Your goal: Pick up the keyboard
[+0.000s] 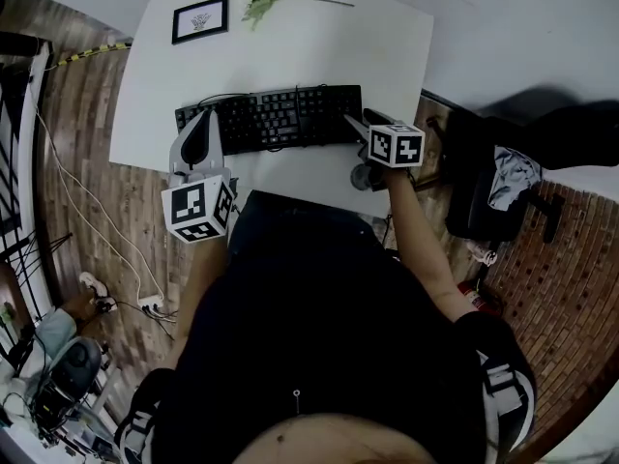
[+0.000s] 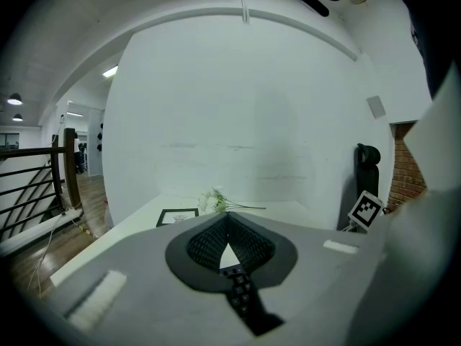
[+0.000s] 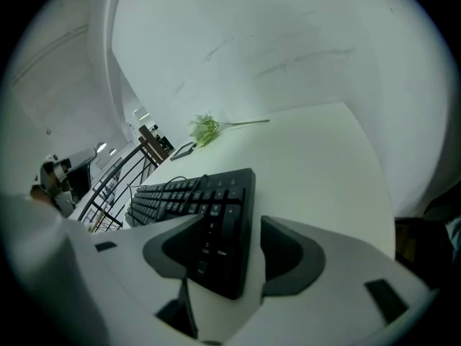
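Black keyboard point(image 1: 271, 116) on white desk point(image 1: 319, 46): right gripper point(image 3: 230, 225) fingers spread wide around its 3 o'clock end, left gripper point(image 2: 228, 216) fingers pinched together over the 9 o'clock end.

In the left gripper view the left tool point(image 2: 229, 220), its jaws together, hides nearly all of the keyboard point(image 2: 243, 299); only a narrow strip of keys shows in the gap below. In the head view it covers the keyboard's left end. The framed picture point(image 1: 200, 19) has print too small to read. In the right gripper view the right tool point(image 3: 229, 225) hides part of the keyboard's near end behind one jaw, and the key legends are blurred.
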Motion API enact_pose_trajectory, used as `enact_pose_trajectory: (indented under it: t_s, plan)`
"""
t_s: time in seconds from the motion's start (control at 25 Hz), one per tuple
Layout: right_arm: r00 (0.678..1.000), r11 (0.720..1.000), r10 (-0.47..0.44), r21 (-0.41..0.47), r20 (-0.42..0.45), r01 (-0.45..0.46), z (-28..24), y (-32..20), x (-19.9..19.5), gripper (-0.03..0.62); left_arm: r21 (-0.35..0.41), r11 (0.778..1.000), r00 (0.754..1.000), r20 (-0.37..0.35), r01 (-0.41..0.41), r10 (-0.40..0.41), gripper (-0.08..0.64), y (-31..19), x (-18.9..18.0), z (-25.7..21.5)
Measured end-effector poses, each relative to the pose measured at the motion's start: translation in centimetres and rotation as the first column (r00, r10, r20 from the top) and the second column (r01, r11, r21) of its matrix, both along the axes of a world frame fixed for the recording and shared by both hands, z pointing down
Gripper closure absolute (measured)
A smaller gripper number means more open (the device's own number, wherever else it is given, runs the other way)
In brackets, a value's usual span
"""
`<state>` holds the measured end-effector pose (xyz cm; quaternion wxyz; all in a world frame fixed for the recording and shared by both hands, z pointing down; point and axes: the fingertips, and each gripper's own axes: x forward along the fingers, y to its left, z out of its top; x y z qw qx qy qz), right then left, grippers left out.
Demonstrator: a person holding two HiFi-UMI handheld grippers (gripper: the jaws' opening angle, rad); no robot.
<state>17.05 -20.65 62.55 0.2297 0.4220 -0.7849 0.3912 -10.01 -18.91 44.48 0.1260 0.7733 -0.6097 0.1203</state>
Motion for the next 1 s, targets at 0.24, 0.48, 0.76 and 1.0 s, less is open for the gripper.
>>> enact_pose_trajectory:
  t_s: [0.24,0.48,0.76,1.0]
  plan:
    - [1.000,0.992,0.010,-0.125,0.002,-0.010,0.9,-0.1,0.2,0.381,-0.049,0.999,1.000,0.004,0.001,-0.001,0.549,-0.4,-2.3,0.8]
    - [0.996,0.975,0.029,-0.222,0.082,-0.010,1.2,0.1,-0.1,0.394,-0.079,0.997,1.000,0.010,0.011,-0.010,0.549,-0.7,-4.5,1.5]
    - [0.998,0.971,0.040,-0.239,0.048,-0.027,0.6,0.5,0.3,0.399,-0.131,0.991,0.999,-0.013,0.029,-0.031,0.549,-0.4,-6.8,2.8]
    - [0.999,0.974,0.046,-0.225,0.020,-0.040,-1.0,1.0,0.2,0.399,-0.230,0.972,0.994,-0.095,0.039,-0.062,0.549,0.5,-9.3,6.1]
